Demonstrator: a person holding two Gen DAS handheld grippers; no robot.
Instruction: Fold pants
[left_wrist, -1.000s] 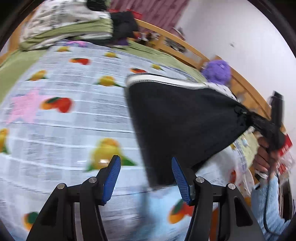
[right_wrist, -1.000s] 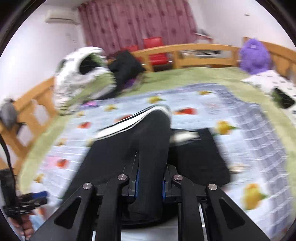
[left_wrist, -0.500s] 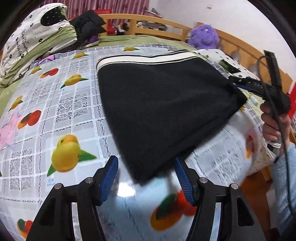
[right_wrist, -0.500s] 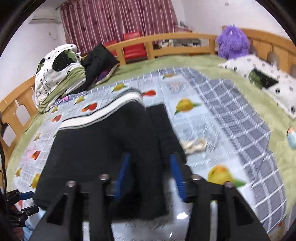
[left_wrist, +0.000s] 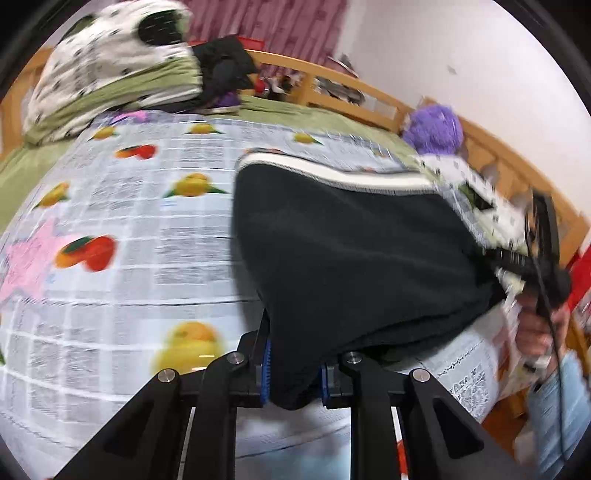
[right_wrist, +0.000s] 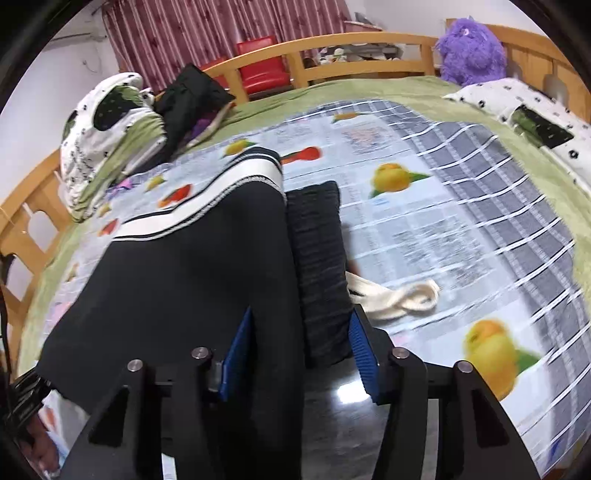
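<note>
Black pants with a white striped cuff band lie folded on the fruit-print sheet. My left gripper is shut on the near corner of the pants. In the right wrist view my right gripper is open, its blue pads on either side of the pants' edge and black waistband. A cream drawstring lies beside the waistband. The right gripper also shows in the left wrist view at the pants' far corner.
A rolled dotted duvet and dark clothes lie at the bed's far side. A purple plush toy sits by the wooden bed rail. A dotted pillow lies at the right.
My left gripper has closed on the pants' near corner. My right gripper, shut on the pants a second ago, has opened and stays at their edge.
</note>
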